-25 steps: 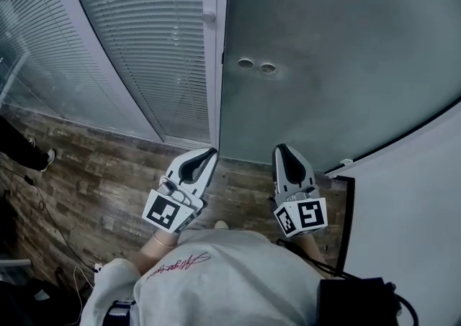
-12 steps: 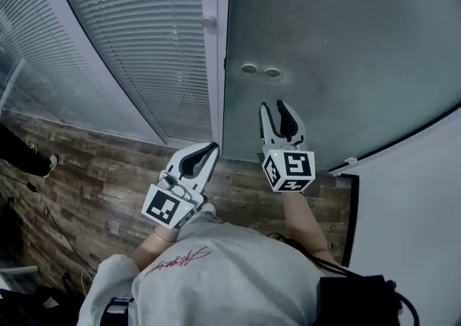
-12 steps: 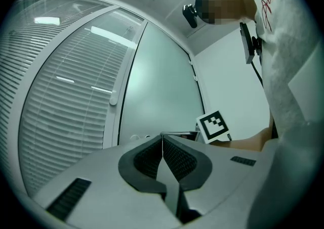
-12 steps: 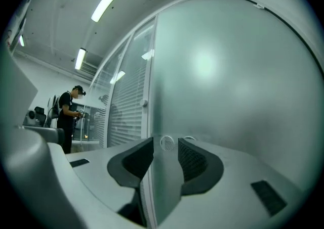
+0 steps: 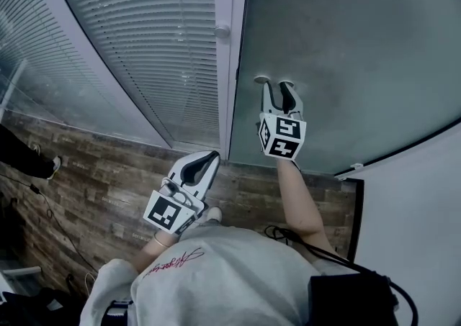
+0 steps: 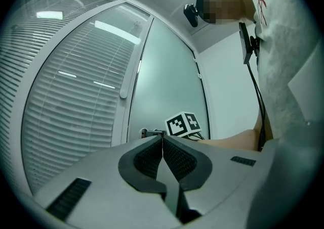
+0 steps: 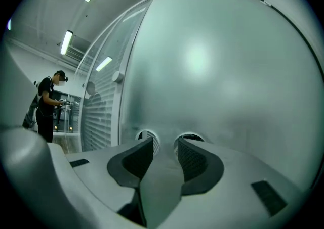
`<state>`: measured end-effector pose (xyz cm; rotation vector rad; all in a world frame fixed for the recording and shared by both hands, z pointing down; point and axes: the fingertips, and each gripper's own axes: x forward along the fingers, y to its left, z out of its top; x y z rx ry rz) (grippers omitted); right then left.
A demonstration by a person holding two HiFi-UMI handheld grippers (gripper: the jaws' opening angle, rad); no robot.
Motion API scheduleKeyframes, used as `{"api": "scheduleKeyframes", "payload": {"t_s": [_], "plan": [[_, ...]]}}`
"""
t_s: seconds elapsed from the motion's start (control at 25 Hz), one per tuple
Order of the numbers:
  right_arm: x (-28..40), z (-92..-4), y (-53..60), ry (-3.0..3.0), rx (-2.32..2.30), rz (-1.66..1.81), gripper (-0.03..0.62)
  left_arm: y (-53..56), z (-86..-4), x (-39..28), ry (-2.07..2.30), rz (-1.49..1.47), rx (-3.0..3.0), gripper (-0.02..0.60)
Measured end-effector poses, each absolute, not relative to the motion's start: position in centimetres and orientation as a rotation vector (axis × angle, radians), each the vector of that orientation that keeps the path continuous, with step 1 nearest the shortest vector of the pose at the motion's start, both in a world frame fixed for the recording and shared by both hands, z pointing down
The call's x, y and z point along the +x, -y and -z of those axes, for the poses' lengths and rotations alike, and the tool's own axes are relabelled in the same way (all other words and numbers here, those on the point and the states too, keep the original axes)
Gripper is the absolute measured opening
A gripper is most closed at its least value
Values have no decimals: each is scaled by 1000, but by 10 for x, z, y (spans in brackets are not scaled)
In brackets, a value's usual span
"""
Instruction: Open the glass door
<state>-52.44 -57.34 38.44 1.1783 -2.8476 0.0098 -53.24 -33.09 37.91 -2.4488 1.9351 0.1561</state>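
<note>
R hand-held gripper (image 5: 276, 85): arm extended, level at glass door (image 5: 360, 44), jaws just opening, nothing btwn.

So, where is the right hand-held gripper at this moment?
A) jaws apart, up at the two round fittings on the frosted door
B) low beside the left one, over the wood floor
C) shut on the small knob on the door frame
A: the right hand-held gripper has jaws that have just been opening, apart and empty, right at the round fittings on the glass door.
</note>
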Motion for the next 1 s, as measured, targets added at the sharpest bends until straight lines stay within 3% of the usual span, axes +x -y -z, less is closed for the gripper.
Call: {"api": "scheduleKeyframes", "payload": {"t_s": [1.0], "plan": [[-523,-387,577,2780,1399,-8,121,329,-391,-544,-1835,-170,-2559,18]]}}
